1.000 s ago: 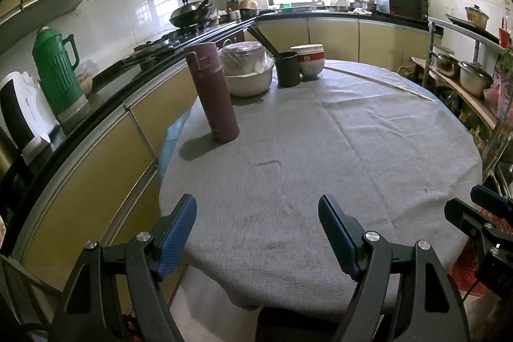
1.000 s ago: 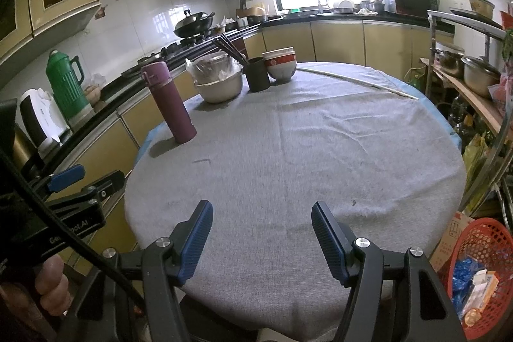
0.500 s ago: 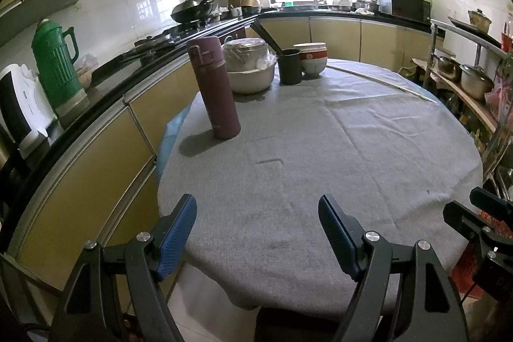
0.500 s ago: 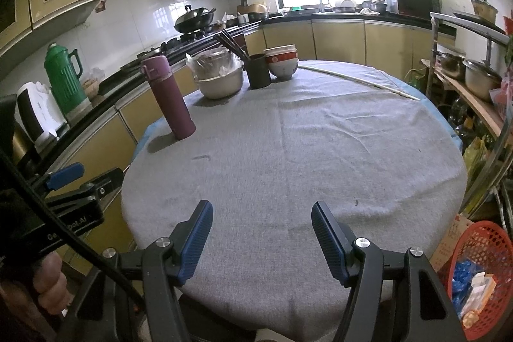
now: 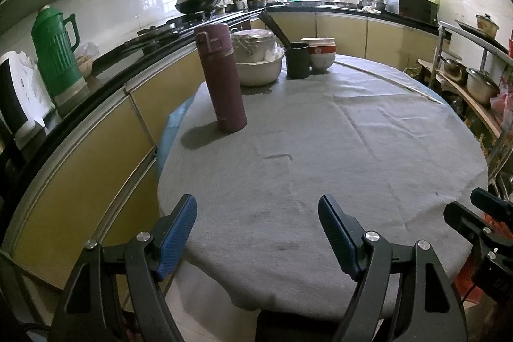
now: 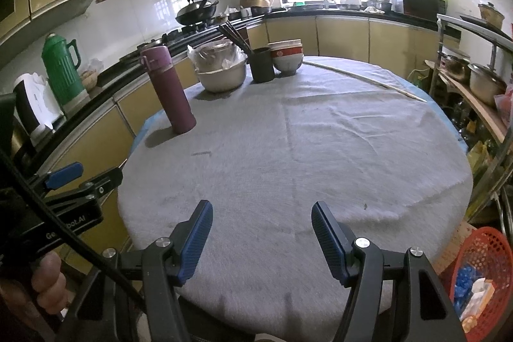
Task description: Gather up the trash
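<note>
A round table (image 5: 336,149) with a grey cloth lies ahead of both grippers; it also shows in the right wrist view (image 6: 304,149). My left gripper (image 5: 258,233) is open and empty above the table's near edge. My right gripper (image 6: 261,237) is open and empty above the near edge too. A red mesh basket (image 6: 481,265) stands on the floor at the lower right and holds blue wrappers and a small carton. No loose trash shows on the cloth.
A maroon flask (image 5: 222,79) stands at the table's left. A metal bowl with a covered pot (image 5: 258,60), a black cup with chopsticks (image 5: 297,60) and stacked bowls (image 5: 320,53) sit at the far edge. A long thin stick (image 5: 384,79) lies far right. Counter left, shelf right.
Both grippers have risen and drawn back slightly, so the table sits a little lower and farther in view. Both stay open and empty.
</note>
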